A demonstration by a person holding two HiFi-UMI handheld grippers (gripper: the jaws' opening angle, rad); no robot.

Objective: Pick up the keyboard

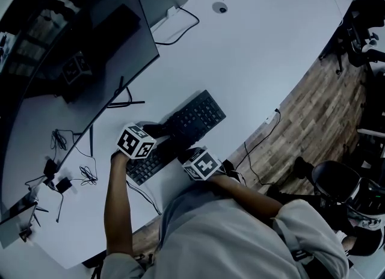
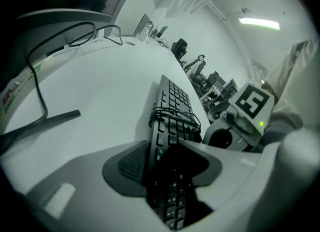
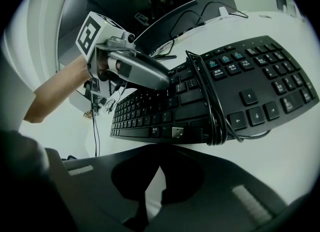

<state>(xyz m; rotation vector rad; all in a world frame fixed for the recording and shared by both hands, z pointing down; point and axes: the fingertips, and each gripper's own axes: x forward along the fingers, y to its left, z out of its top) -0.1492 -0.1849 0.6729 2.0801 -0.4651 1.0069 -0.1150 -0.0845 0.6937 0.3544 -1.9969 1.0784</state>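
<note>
Between the jaws of my left hand-held gripper (image 2: 170, 158) sits the near end of the keyboard (image 2: 172, 101), clamped across its thickness. My right hand-held gripper (image 3: 159, 158) has its jaws together on nothing, with the tips just short of the front edge. Held at one end only, I judge the long body could sag, twist or slide out. Ahead of the right jaws, the cable (image 3: 214, 111) wound round it could unwind and snag. The keyboard is black, thin and low-keyed, over the white counter (image 3: 295, 166).

keyboard (image 1: 200, 115) on desk (image 1: 258, 49), monitor (image 1: 72, 61) behind
</note>
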